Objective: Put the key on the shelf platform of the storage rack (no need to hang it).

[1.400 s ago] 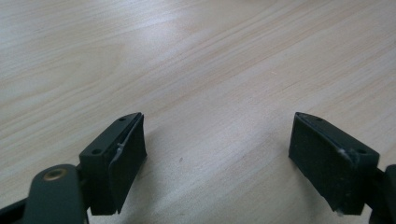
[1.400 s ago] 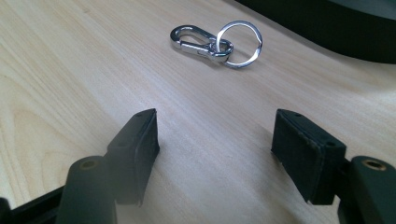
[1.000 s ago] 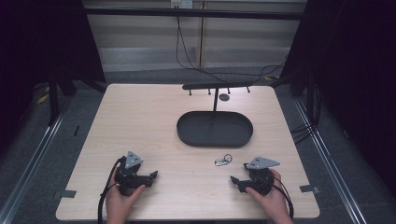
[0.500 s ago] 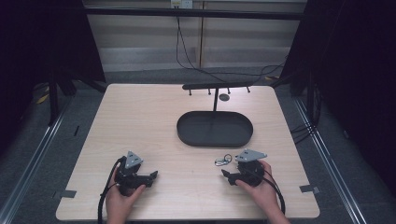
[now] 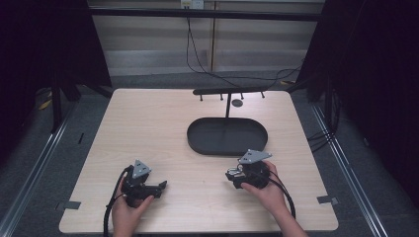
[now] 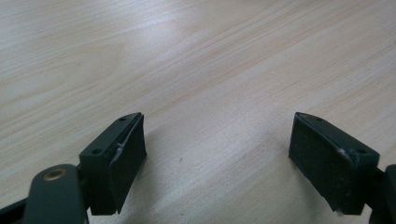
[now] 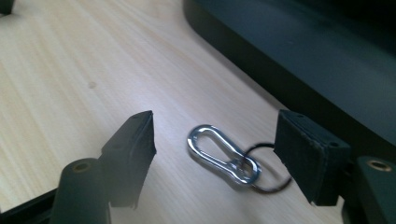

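Right gripper (image 7: 215,140), jaws apart, straddles a silver carabiner (image 7: 223,153) lying at the black tray's (image 5: 197,143) six o'clock, apparently poised to close; left gripper (image 6: 217,156) rests open on bare table (image 5: 148,123).

My left gripper (image 5: 160,186) and right gripper (image 5: 230,176) are matte black, each topped behind the jaws by a grey three-cornered plate. A black cable (image 5: 112,210) trails back from each. Each jaw is a blocky wedge with a flat rubbery pad (image 6: 127,161), small screw holes, and a brass-coloured rivet (image 6: 55,174) at its base.
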A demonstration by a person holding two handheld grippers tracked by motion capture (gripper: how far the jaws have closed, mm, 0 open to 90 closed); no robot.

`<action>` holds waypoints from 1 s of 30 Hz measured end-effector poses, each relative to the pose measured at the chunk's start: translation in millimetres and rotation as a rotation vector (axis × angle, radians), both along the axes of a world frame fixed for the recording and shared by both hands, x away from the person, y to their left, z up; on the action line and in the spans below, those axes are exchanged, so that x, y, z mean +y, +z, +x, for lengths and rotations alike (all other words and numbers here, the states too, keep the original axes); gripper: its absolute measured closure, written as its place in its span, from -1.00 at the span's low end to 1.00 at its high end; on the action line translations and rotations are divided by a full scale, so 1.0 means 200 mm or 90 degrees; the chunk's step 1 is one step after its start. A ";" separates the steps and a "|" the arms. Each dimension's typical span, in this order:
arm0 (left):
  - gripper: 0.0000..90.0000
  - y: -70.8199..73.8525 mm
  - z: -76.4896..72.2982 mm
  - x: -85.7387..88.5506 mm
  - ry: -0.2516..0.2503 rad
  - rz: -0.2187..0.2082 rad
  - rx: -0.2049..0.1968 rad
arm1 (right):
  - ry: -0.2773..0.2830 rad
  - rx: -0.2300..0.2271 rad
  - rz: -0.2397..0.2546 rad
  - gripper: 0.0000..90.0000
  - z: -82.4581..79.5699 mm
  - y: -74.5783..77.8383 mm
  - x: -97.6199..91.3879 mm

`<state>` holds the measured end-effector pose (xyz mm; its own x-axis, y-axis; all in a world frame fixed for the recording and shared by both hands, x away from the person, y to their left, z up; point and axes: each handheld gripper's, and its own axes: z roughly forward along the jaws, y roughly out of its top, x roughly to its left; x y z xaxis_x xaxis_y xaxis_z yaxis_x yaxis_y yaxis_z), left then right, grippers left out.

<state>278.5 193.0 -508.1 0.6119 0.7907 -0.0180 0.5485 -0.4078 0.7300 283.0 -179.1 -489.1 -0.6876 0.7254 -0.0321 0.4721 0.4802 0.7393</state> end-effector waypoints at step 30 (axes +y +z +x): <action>-0.59 0.00 0.00 0.00 0.000 0.000 0.000 | -0.013 0.082 -0.002 0.51 0.03 -0.04 -0.02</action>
